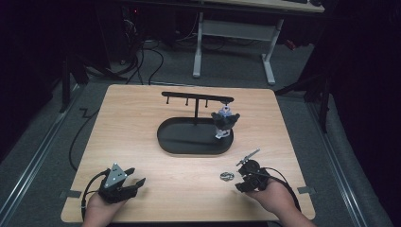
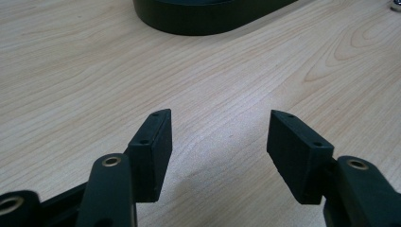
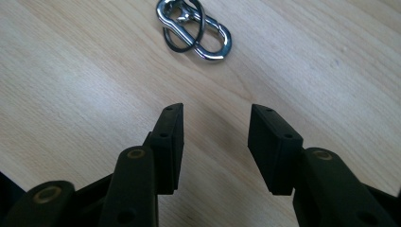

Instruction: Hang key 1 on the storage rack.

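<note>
Table (image 1: 142, 118): a light wood top is carrying everything.
Stand (image 1: 195, 135): a black oval tray with an upright post and a cross bar of hooks is sitting near the table's middle.
Figure (image 1: 224, 121): a small dark and white keychain figure is hanging from the bar's right end, over the tray's right side.
Clip (image 3: 195, 29): a silver carabiner with a dark ring is lying flat on the wood, just ahead of the right gripper, apart from its jaws.
Left gripper (image 2: 219, 132): it is resting low at the table's near left corner, jaws spread wide, gripping nothing.
Right gripper (image 3: 216, 124): it is hovering at the near right, jaws parted, gripping nothing.
</note>
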`<action>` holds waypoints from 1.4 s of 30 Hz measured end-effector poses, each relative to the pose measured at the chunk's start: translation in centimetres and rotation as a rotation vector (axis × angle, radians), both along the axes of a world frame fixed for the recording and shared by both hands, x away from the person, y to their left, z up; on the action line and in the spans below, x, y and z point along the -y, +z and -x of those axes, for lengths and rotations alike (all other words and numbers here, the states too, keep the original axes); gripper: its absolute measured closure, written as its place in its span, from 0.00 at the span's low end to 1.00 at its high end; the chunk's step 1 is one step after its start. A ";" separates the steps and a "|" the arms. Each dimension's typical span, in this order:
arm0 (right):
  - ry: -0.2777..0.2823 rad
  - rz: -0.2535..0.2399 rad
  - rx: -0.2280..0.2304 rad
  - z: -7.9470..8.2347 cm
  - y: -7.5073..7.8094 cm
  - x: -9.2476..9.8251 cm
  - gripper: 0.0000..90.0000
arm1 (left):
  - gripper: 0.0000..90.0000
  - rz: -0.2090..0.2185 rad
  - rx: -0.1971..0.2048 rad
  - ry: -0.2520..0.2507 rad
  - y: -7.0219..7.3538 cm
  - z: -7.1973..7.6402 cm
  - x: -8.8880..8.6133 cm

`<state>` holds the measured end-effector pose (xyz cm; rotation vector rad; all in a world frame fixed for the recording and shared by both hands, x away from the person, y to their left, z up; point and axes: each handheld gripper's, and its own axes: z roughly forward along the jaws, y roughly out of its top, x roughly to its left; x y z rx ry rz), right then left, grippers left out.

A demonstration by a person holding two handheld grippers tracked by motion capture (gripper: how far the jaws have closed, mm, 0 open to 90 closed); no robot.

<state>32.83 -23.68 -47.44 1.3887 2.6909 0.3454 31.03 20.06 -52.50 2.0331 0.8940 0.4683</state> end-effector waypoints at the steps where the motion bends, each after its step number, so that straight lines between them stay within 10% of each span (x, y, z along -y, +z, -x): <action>1: 0.007 0.006 0.000 -0.2 0.1 -0.3 0.63 | 0.46 0.001 0.001 0.001 0.0 0.0 0.0; 18: 0.032 0.002 -0.039 -3.1 -0.4 -2.8 0.68 | 0.46 -0.007 0.001 -0.003 0.0 0.0 -0.1; 42: 0.061 -0.031 -0.031 -2.9 -0.2 -3.3 0.80 | 0.46 -0.017 0.000 -0.009 -0.1 0.0 -0.1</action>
